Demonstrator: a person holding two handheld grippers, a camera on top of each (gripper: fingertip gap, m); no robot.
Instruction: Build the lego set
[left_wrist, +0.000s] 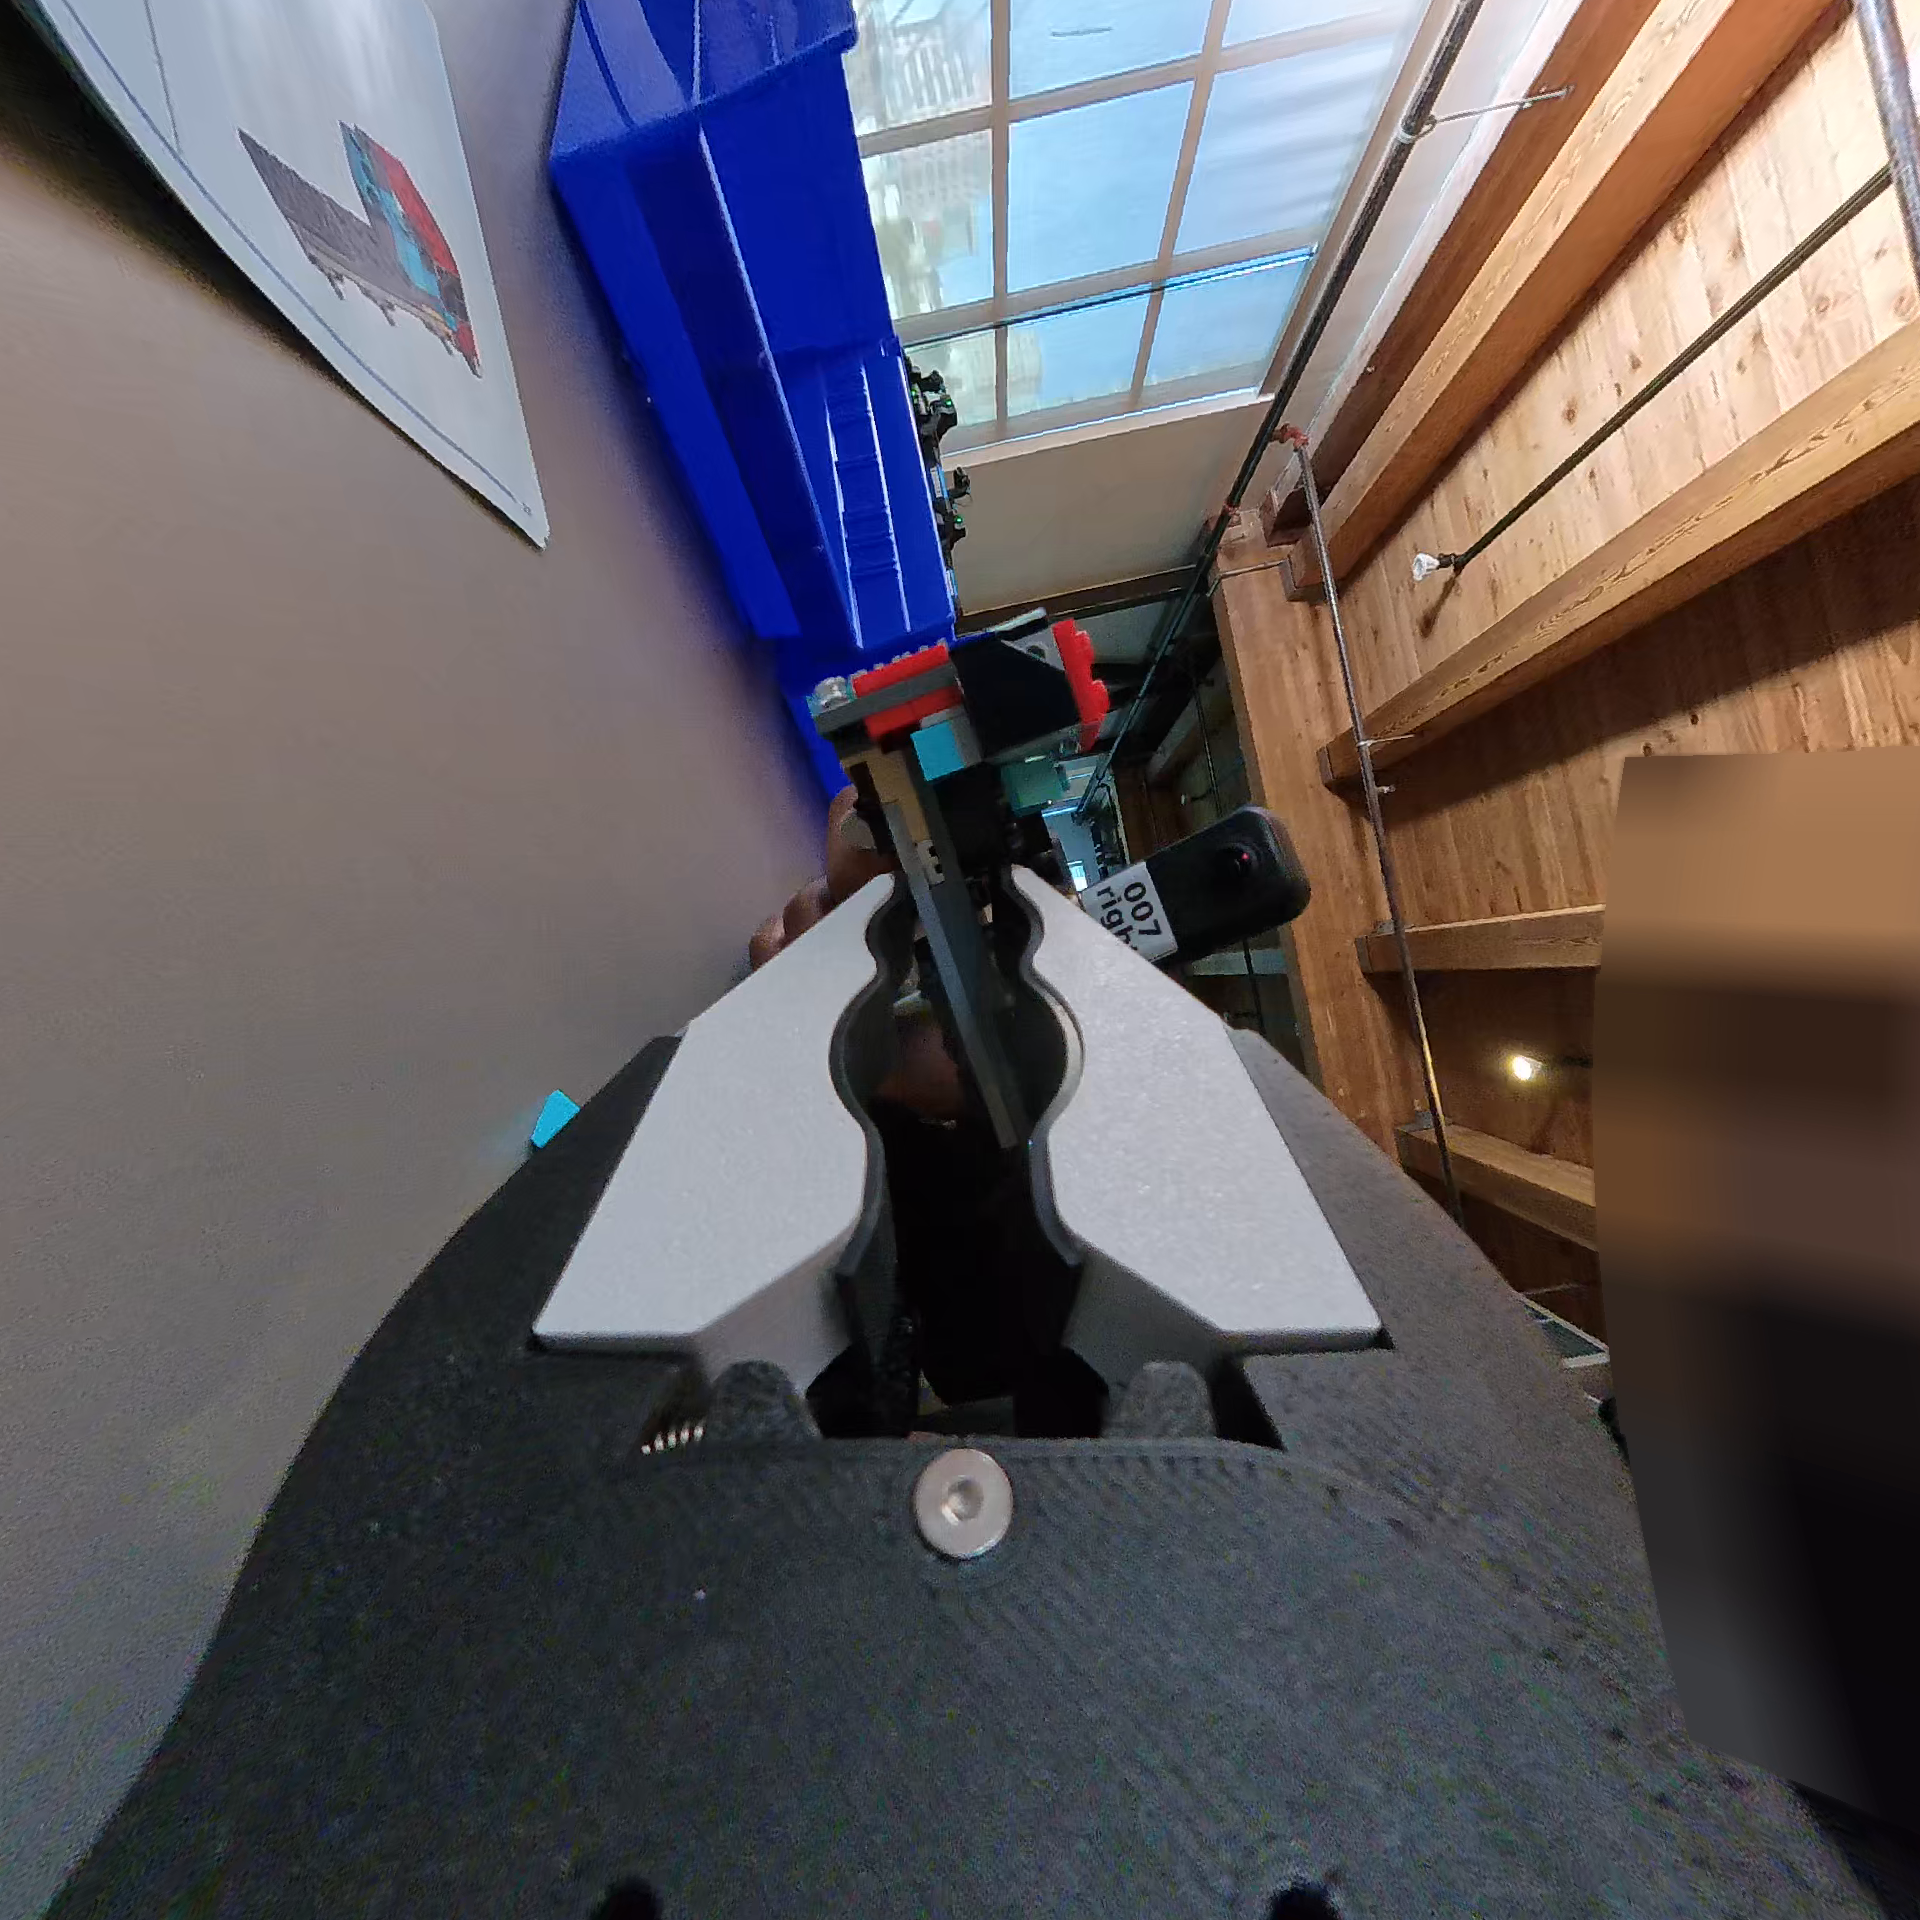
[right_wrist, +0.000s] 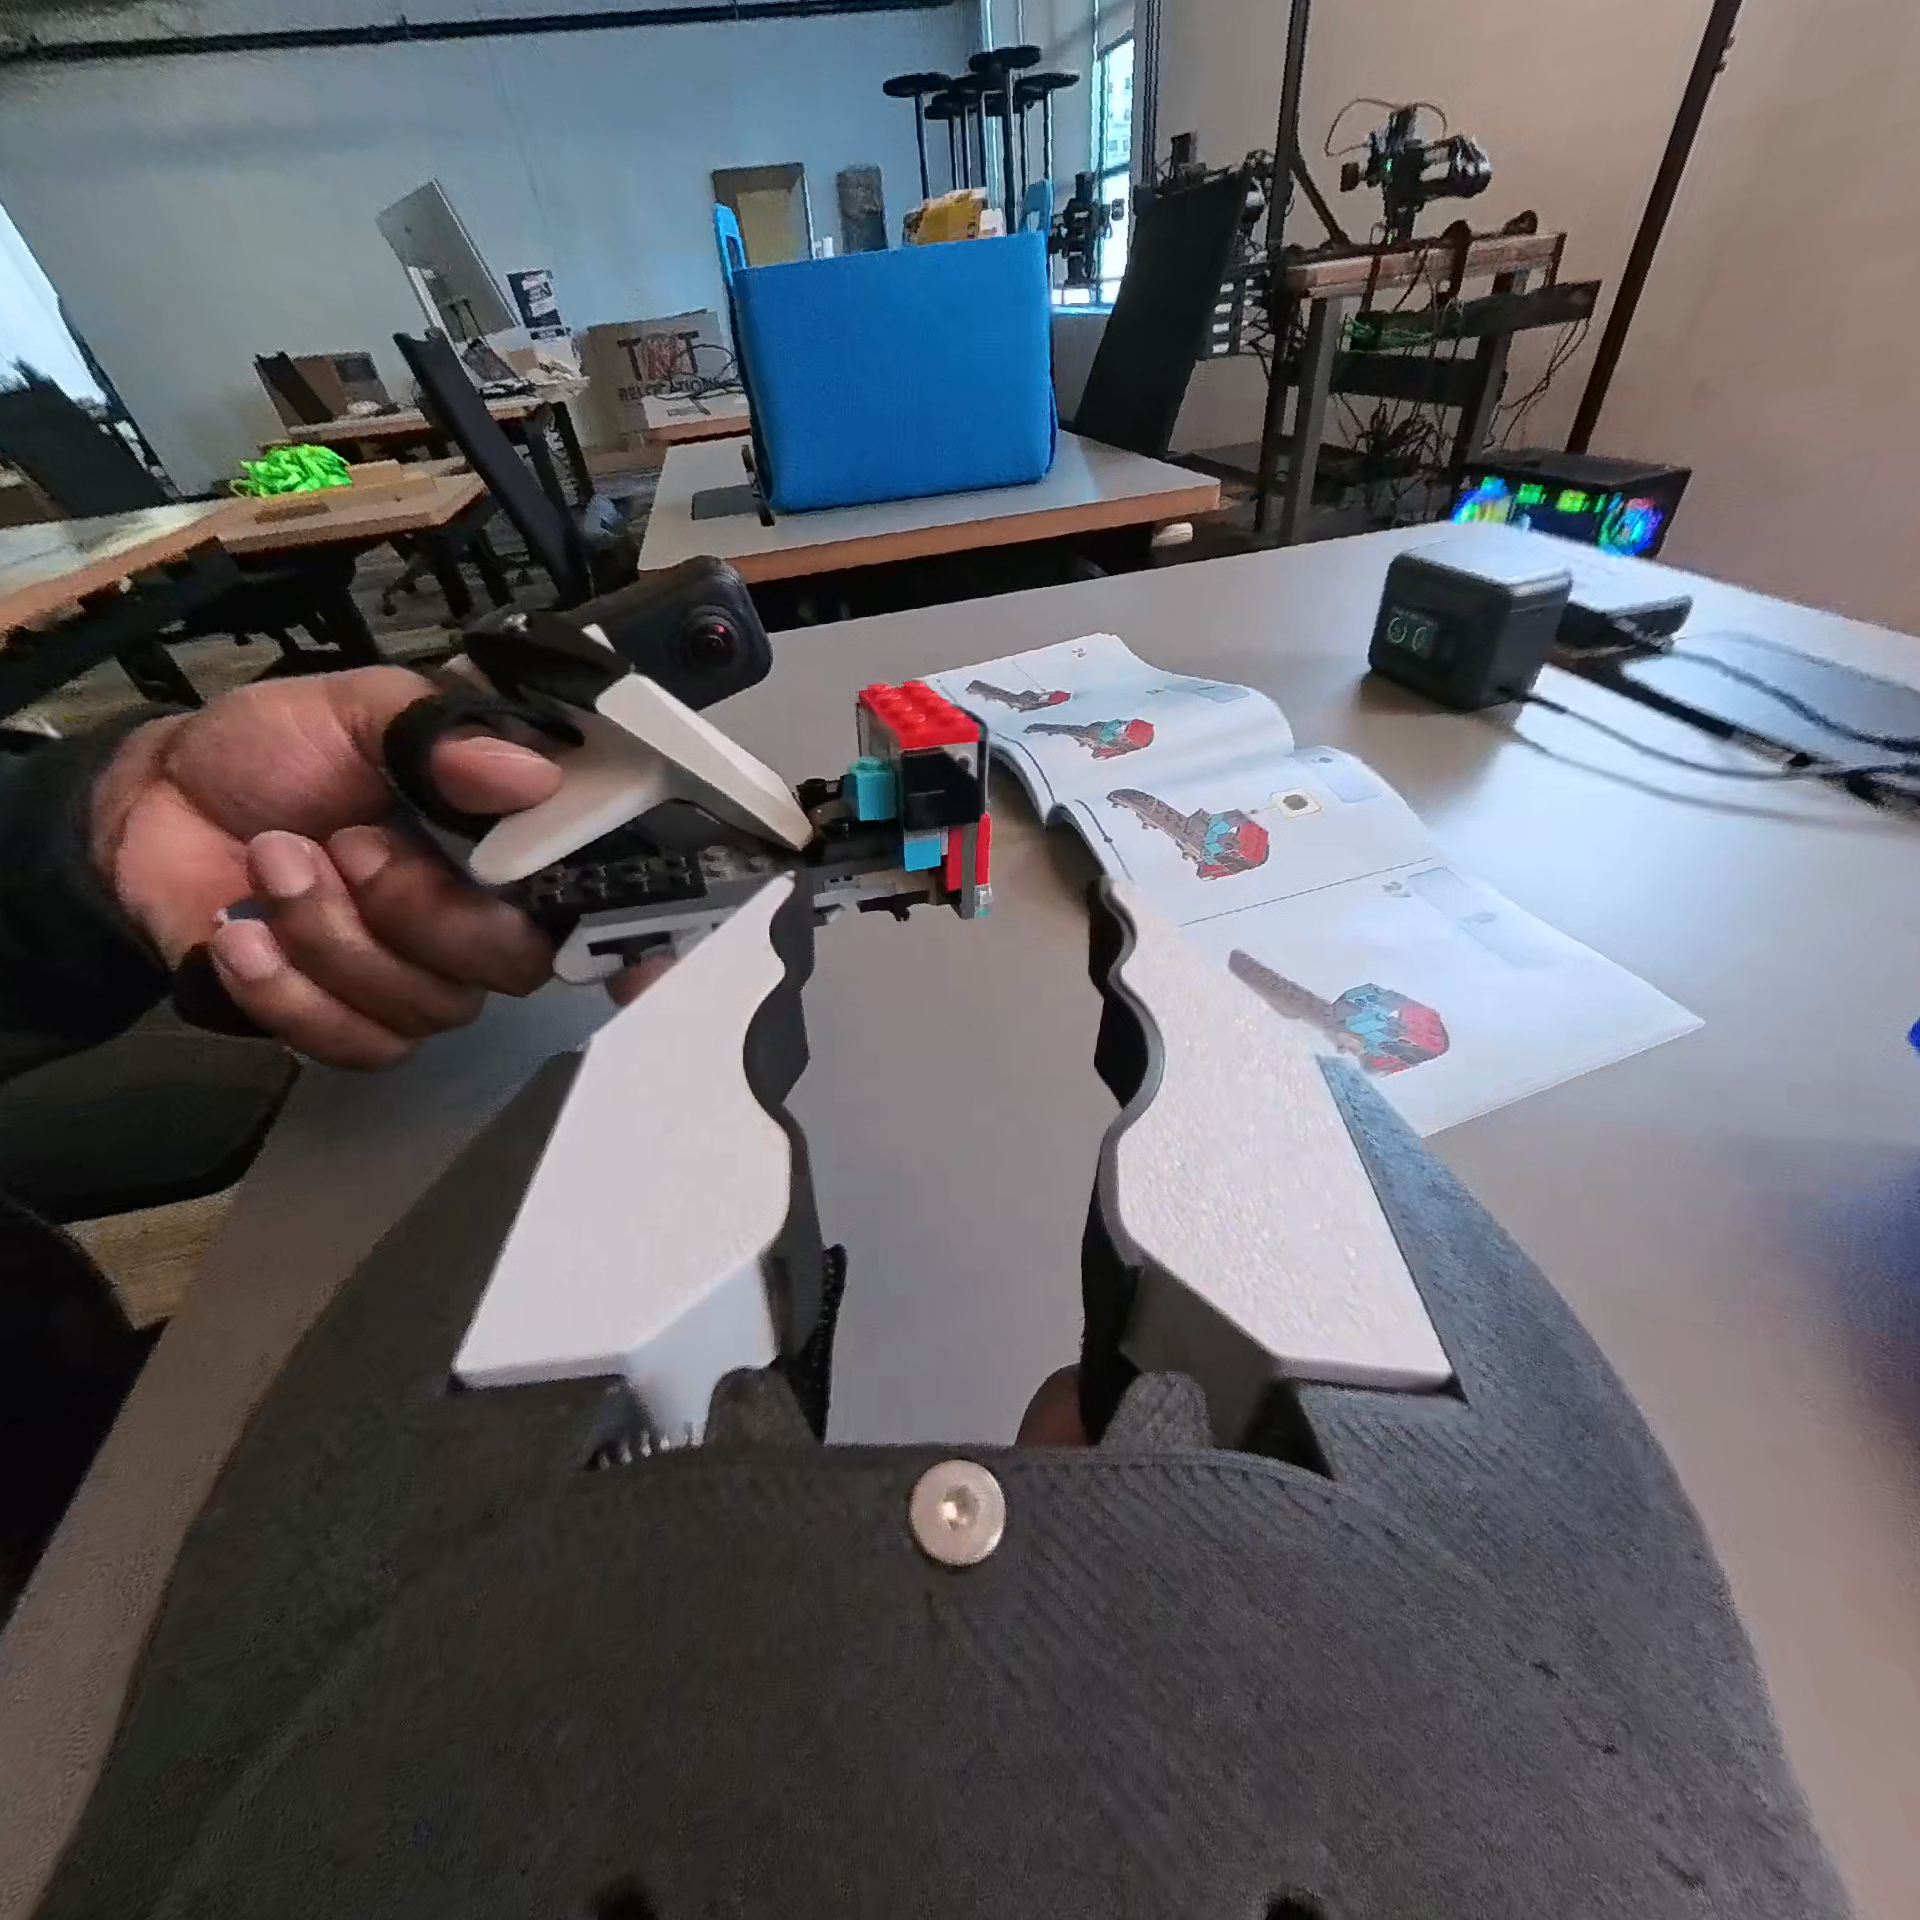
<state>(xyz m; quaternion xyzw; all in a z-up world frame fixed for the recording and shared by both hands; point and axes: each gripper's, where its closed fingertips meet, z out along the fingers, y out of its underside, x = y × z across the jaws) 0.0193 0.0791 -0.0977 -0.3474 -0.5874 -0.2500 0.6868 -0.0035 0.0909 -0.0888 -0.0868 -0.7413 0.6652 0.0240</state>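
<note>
We clamp the left gripper (left_wrist: 961, 904) on the lego model's (right_wrist: 914, 800) dark grey baseplate, lifted above the bench (right_wrist: 1299, 582). Right gripper (right_wrist: 940, 894) gapes empty. The model looks light and rigid, but its bricks could pop off; grip the plate edges.

The left wrist camera is sitting rolled sideways, close behind its fingers, seeing the table (left_wrist: 260, 831) as a wall. The right wrist camera is looking level across the table (right_wrist: 1351, 1299). Both are sharing the lego model (left_wrist: 935, 748) (right_wrist: 914, 800) and, seemingly, the instruction booklet (left_wrist: 343, 239) (right_wrist: 1299, 862).
</note>
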